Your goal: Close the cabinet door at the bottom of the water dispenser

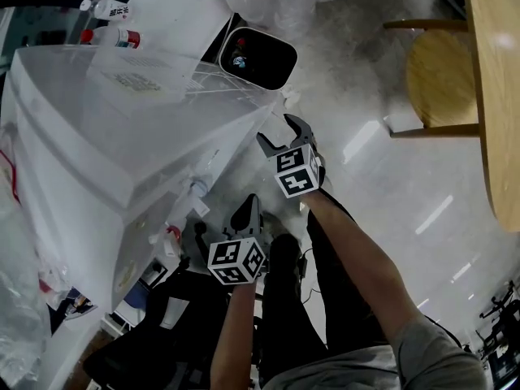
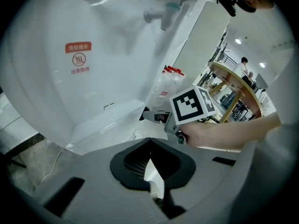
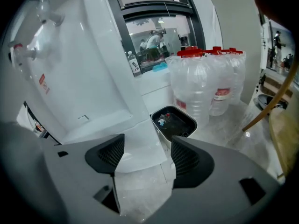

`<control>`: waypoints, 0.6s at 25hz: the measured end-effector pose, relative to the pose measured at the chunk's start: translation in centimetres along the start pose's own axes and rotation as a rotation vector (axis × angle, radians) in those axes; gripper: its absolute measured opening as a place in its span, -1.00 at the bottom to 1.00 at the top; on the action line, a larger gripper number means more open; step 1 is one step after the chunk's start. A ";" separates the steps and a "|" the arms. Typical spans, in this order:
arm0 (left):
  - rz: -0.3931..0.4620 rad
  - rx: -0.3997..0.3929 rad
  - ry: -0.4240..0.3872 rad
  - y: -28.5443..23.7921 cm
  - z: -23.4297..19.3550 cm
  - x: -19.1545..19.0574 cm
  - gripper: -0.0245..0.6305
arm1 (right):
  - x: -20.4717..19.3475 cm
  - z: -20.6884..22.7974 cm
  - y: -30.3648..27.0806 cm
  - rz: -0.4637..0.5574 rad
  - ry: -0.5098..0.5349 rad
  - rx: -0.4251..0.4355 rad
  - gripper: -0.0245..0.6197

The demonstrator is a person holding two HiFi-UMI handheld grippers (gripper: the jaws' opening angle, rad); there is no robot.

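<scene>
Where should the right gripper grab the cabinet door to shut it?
Probably the door by its free edge, which points at the right gripper. It is a thin upright panel, so come edge-on with one open jaw on each side.

Water dispenser (image 1: 73, 136) shell is seen as white plastic, smooth and glossy. Floor (image 1: 390, 193) is finished as polished speckled stone; reflections are carried. Table (image 1: 497, 96) and stool (image 1: 443, 75) are made of light wood, satin. Bin (image 3: 193, 123): smooth plastic, pale rim. Water jugs (image 3: 205, 87): clear glossy plastic, red caps. Left gripper (image 2: 149, 164) and right gripper (image 3: 142, 155) are moulded in matt grey plastic; pads (image 3: 187, 160) are black, ribbed, matt.
</scene>
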State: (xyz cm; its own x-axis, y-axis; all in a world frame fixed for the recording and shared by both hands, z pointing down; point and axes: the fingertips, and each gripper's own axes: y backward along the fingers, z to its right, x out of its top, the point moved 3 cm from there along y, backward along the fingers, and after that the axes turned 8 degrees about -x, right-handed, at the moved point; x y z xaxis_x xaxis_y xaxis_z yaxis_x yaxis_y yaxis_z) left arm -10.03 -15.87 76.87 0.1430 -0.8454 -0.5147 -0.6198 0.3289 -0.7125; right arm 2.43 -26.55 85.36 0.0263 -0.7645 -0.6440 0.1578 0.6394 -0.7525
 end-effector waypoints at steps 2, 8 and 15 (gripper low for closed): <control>0.002 -0.008 -0.006 0.8 0.7 0.4 -0.91 | 0.3 0.0 1.7 0.016 -0.005 0.012 0.05; 0.022 -0.042 -0.052 4.3 3.7 2.3 -0.91 | 1.7 -1.2 8.2 0.063 -0.039 0.051 -0.07; 0.070 -0.084 -0.130 10.1 8.3 5.5 -0.91 | 4.5 -3.8 19.0 0.133 -0.017 0.115 -0.41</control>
State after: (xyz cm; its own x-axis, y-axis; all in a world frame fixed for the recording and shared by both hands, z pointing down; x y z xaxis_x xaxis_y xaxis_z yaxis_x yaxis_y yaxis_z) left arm -9.10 -13.66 62.91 0.1927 -0.7583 -0.6227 -0.6932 0.3439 -0.6334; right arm 1.80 -17.56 67.67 0.0707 -0.6759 -0.7336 0.2635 0.7220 -0.6398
